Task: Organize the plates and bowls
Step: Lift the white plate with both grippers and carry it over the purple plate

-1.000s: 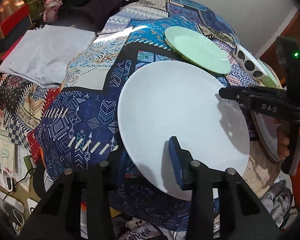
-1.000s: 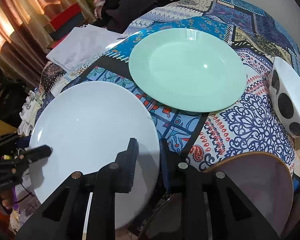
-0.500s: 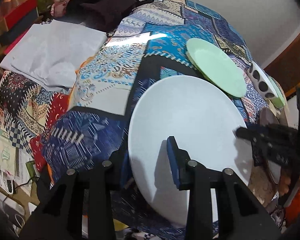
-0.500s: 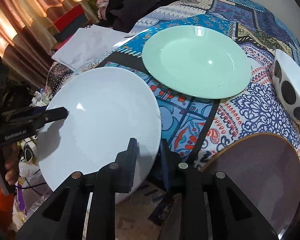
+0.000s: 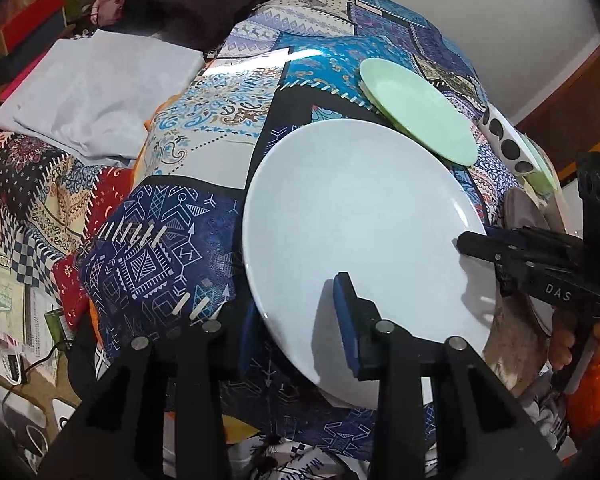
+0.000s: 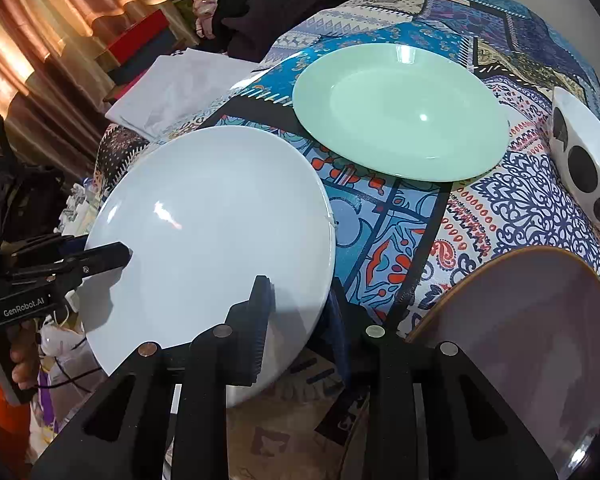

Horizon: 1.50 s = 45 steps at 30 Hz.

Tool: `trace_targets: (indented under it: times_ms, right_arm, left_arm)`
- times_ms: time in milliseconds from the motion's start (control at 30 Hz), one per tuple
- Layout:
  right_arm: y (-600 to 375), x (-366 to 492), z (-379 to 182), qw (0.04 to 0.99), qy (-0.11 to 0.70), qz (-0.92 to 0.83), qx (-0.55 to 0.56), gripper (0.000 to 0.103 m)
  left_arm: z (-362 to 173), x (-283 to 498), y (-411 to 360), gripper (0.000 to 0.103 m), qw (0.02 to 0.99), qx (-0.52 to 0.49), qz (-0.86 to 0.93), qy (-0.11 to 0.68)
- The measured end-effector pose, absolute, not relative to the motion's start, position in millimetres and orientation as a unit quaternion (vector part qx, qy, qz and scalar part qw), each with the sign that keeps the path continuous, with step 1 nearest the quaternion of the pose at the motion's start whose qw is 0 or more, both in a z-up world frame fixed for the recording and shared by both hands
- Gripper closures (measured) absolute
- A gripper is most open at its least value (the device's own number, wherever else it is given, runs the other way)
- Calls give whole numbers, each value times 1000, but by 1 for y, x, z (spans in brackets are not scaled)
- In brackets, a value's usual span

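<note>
Ahead of the left gripper's [image 5: 296, 316] jaws, the way is blocked by the white plate [image 5: 360, 232] clamped between them, with the green plate [image 5: 416, 110] just beyond. Bare patterned tablecloth [image 5: 220, 120] is left open to their left. Right of the right gripper's [image 6: 300, 320] jaws, passage is narrowed by the mauve plate [image 6: 532, 336] and polka-dot bowl [image 6: 584, 164].

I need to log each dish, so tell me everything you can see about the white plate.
The white plate is round, plain and glossy, ceramic by its look, with a shallow rim. It is tilted, its near edge lifted above the patterned tablecloth. The left gripper and right gripper each clamp its rim from opposite sides. It lies near the green plate; contact unclear.
</note>
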State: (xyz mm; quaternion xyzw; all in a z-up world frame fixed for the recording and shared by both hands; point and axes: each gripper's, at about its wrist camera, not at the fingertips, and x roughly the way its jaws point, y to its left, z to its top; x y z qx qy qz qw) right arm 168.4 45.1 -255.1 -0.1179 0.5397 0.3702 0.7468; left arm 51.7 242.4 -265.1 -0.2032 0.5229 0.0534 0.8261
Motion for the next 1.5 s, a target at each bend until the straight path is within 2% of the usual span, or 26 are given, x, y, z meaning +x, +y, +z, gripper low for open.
trace_targets:
  times_ms: [700,1500]
  right_arm:
    - [16,161,-216,789,484,368,-88,78]
    - [-90,150,-167,847,424,318,-40,78]
  left_arm:
    - [-228,51,229,67,848,-195,70,488]
    - [-162,70,136,67,886,-132,3,445]
